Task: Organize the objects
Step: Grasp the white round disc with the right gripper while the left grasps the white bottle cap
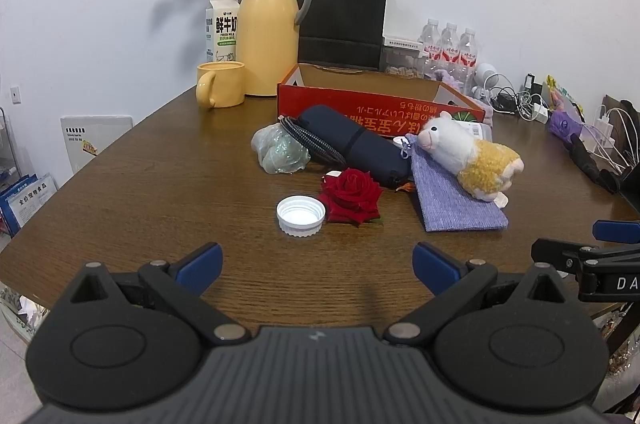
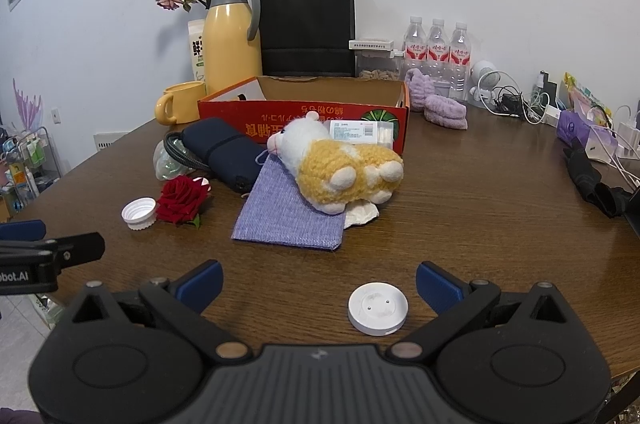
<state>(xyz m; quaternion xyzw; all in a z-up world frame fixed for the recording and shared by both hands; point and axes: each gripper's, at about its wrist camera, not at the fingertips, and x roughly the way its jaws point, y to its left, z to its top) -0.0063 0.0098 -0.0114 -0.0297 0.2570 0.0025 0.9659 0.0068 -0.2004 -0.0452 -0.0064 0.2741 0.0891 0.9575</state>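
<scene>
Right wrist view: right gripper (image 2: 319, 282) spread, empty; white disc (image 2: 377, 309) lies flat between its fingers at the table's near edge. Left gripper (image 1: 317, 264) also spread, farther off.

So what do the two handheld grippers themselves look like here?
Both match: the left gripper and right gripper have black linkage arms with silver pivot pins, round black hubs, a ribbed dark grey body and blue ribbed finger pads. White lettering marks their sides. No hands or sleeves are visible.
</scene>
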